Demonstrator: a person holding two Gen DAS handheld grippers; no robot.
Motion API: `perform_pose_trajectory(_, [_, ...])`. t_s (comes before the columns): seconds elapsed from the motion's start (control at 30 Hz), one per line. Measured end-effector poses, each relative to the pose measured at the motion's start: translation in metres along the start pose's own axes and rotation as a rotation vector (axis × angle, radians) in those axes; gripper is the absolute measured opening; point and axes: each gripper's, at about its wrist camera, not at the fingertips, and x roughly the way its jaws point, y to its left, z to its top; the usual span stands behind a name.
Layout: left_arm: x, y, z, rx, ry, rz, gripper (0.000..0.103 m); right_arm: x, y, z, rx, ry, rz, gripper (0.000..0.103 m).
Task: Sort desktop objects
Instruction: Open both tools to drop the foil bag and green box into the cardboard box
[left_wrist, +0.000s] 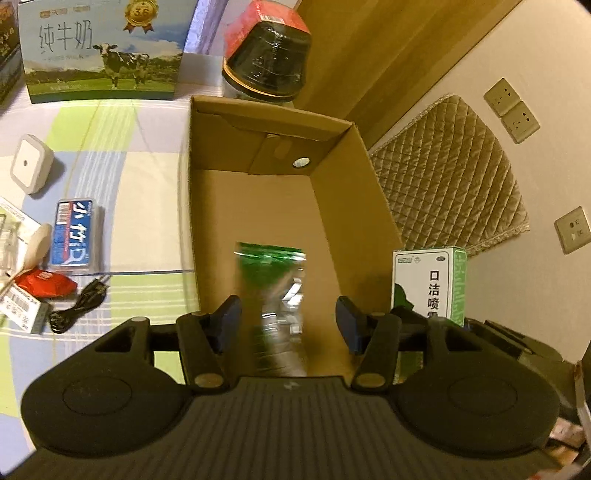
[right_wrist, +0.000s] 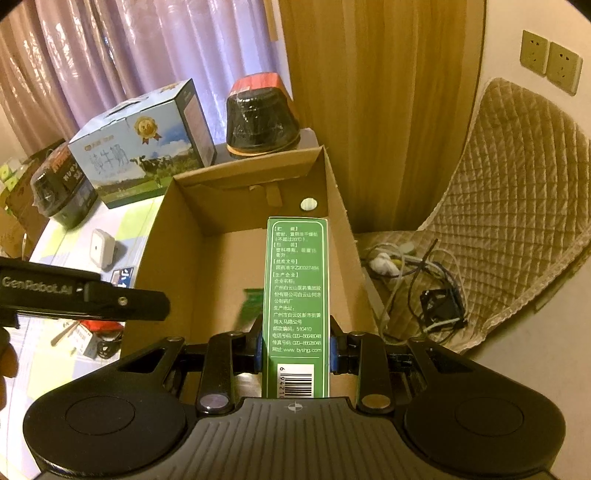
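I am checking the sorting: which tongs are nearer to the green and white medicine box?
Right. The right tongs are shut on the medicine box over the cardboard box; the left tongs are open beside it.

Left hand-held gripper (left_wrist: 288, 321): matte black body, ribbed panel at the centre with a small pale mark at its top edge, a round raised disc on either side. Two black linkage arms with silver pivot pins; fingers (left_wrist: 229, 317) faced with dark blue pads.

Right hand-held gripper (right_wrist: 295, 350): same black build, ribbed panel bearing a crosshair mark, silver and brass-toned pivot pins, blue pads. Seen from its camera, the left unit's black side carries white "GenRobot.AI" lettering and a small screw.
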Motion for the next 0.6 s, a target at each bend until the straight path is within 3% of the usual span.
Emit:
perform_pose_trajectory(0.3, [-0.017,0.014,-0.007,0.03,-0.027,0.008,0.05,0.003,0.005,-0.001,0.024,-0.01,0.003,0.029])
perform_pose_trajectory(0.4, [-0.023,0.014,-0.01,0.045,-0.039,0.013,0.052,0.001,0.003,-0.001,0.044,-0.023,0.005,0.044])
perform_pose_trajectory(0.6, [-0.037,0.02,-0.023,0.075,-0.073,0.017,0.053,-0.018,0.004,-0.005,0.045,-0.047,-0.003,0.056])
